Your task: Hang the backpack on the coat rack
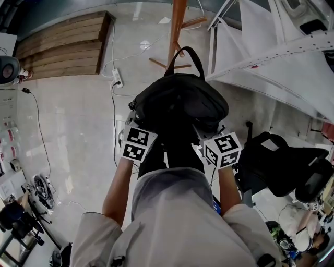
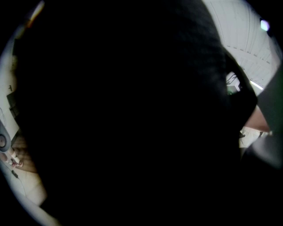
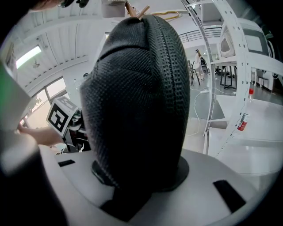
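Note:
A black backpack (image 1: 180, 104) hangs in the air between my two grippers, just in front of the wooden coat rack pole (image 1: 177, 26). Its top handle loop (image 1: 185, 52) stands up beside the pole. My left gripper (image 1: 141, 126) grips the bag's left side, its jaws hidden under the fabric; in the left gripper view the backpack (image 2: 124, 114) blacks out nearly everything. My right gripper (image 1: 211, 131) grips the right side. In the right gripper view a thick mesh fold of the backpack (image 3: 137, 97) is pinched in my right gripper (image 3: 141, 176), and wooden peg tips (image 3: 135, 9) show above it.
The rack's wooden feet (image 1: 162, 63) spread over the glossy floor. A power strip (image 1: 118, 78) with cables lies to their left, and a wooden platform (image 1: 65, 44) lies at the far left. A white frame structure (image 1: 282, 57) stands right, with a black chair (image 1: 284, 161) below it.

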### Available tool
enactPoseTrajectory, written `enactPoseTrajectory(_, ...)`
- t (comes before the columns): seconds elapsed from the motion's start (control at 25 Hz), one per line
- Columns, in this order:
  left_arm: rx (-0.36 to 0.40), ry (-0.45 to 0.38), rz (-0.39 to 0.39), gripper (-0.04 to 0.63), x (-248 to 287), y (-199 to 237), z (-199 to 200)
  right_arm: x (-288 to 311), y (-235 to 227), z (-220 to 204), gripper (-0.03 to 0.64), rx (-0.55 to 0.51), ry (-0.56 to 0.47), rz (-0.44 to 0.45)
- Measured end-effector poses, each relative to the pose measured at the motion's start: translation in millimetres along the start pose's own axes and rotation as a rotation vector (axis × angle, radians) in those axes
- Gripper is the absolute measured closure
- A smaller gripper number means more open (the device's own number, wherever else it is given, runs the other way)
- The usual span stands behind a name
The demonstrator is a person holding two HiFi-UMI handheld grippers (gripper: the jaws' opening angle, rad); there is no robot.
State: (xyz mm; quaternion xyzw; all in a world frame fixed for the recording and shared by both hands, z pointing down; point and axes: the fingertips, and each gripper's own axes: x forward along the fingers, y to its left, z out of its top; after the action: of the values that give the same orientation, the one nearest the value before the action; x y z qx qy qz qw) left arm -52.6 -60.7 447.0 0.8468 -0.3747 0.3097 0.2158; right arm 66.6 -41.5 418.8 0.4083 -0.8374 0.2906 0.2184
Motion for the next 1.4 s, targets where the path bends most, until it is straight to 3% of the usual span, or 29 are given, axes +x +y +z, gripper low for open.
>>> enactPoseTrajectory(1.4, -0.067, 0.082, 0.001, 0.488, 66.3, 18.0, -25.9, 52.5, -48.1, -27.6, 0.489, 0.060, 0.091, 0.053)
